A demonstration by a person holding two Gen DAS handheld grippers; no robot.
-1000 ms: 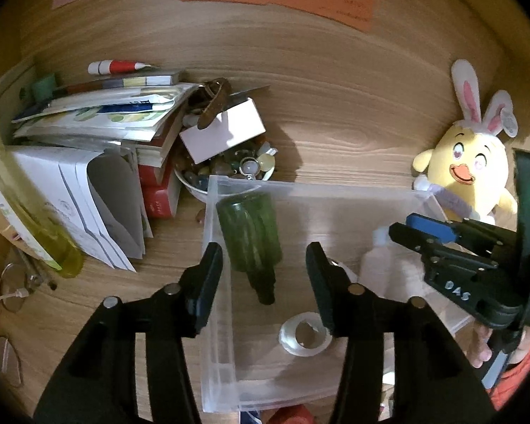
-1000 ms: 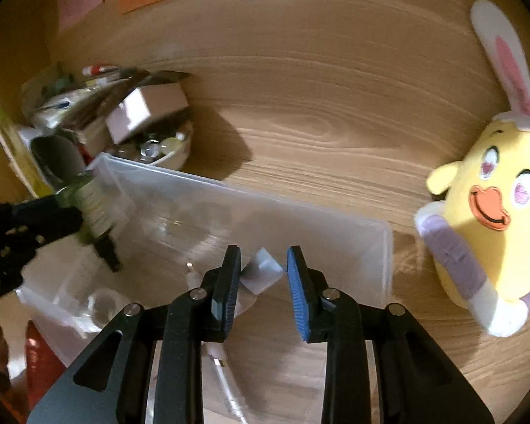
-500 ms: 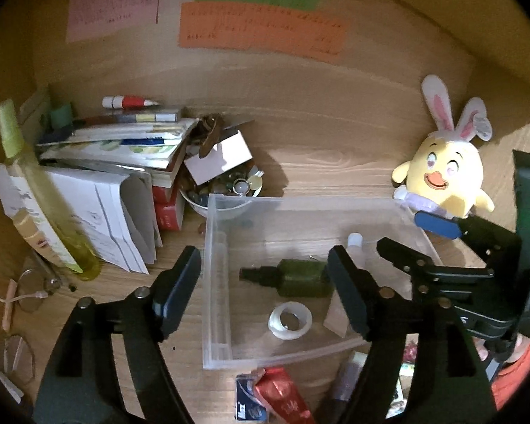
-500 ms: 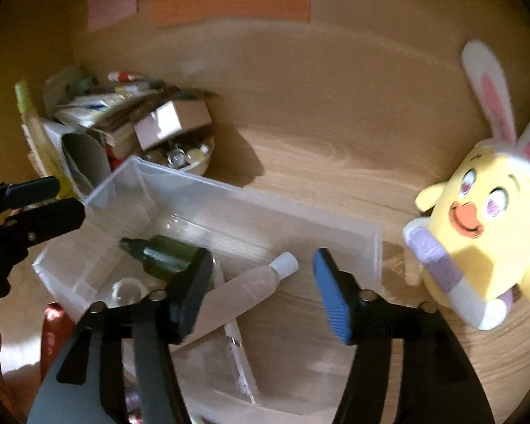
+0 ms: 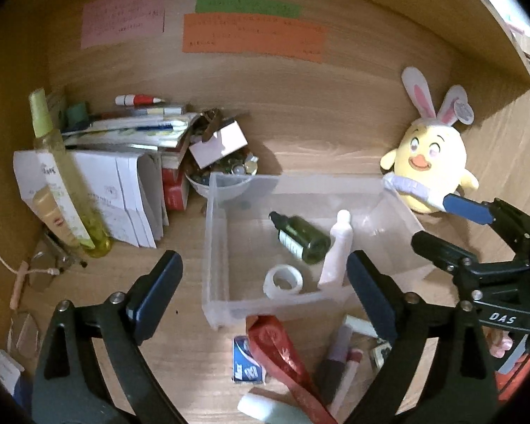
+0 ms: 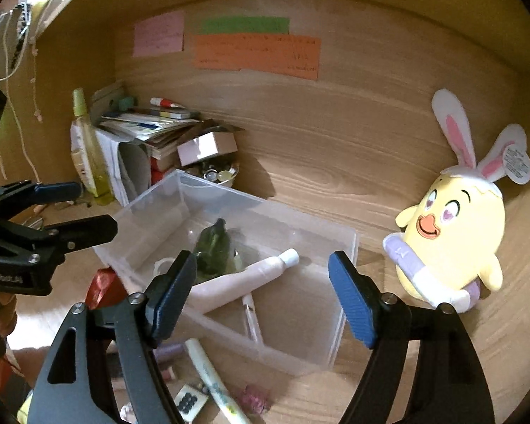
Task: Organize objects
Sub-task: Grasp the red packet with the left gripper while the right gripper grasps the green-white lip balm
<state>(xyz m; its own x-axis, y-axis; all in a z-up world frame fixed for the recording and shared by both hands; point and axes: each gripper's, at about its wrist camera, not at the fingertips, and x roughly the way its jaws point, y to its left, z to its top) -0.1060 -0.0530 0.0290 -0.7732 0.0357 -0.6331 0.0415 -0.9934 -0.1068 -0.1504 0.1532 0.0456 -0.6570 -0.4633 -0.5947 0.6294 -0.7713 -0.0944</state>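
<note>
A clear plastic bin (image 5: 215,247) (image 6: 342,282) sits on the wooden desk. Inside lie a dark green bottle (image 5: 302,238) (image 6: 213,243), a pale pink tube with a white cap (image 5: 337,251) (image 6: 243,279) and a roll of clear tape (image 5: 282,281). My left gripper (image 5: 265,289) is open and empty, above the bin's near edge. My right gripper (image 6: 261,293) is open and empty, over the bin's near side; it also shows at the right of the left wrist view (image 5: 452,229). Loose items lie in front of the bin: a red packet (image 5: 279,349), a blue card (image 5: 247,360), a white pen (image 6: 212,381).
A yellow chick plush with bunny ears (image 5: 429,162) (image 6: 455,226) stands right of the bin. Books and papers (image 5: 123,148), a tall yellow-green bottle (image 5: 63,176) and a bowl of trinkets (image 5: 226,176) crowd the left. Glasses (image 5: 49,268) lie at the far left. Coloured notes hang on the back wall (image 5: 251,35).
Both grippers opened wide and pulled back and up from the bin. The left one let go of the green bottle, the right one of the pink tube; both now lie in the bin.
</note>
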